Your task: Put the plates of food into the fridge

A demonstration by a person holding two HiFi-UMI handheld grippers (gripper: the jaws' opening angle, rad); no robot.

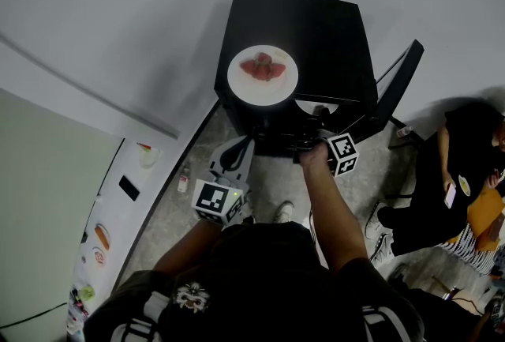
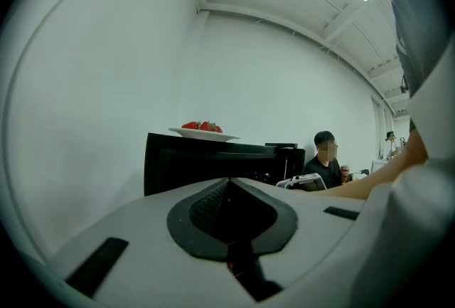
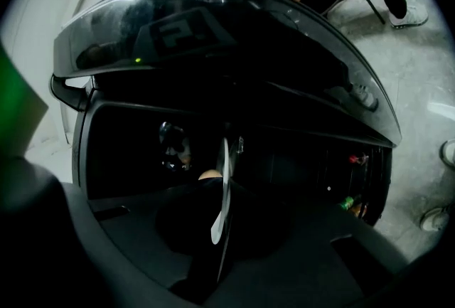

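A black mini fridge (image 1: 296, 40) stands against the wall with its door (image 1: 398, 84) swung open to the right. On its top rests a white plate of strawberries (image 1: 263, 73), which also shows as the strawberry plate (image 2: 202, 132) in the left gripper view. My right gripper (image 1: 317, 127) is at the fridge's opening, shut on the rim of a second white plate (image 1: 325, 107). That plate (image 3: 223, 189) appears edge-on between the jaws, inside the dark fridge, with a tan bit of food beside it. My left gripper (image 1: 235, 149) hangs lower, in front of the fridge, shut and empty.
A person (image 1: 465, 174) sits on the floor to the right of the open door. A long white counter (image 1: 118, 198) with small items runs along the left. A small bottle (image 1: 184, 178) stands on the floor near it.
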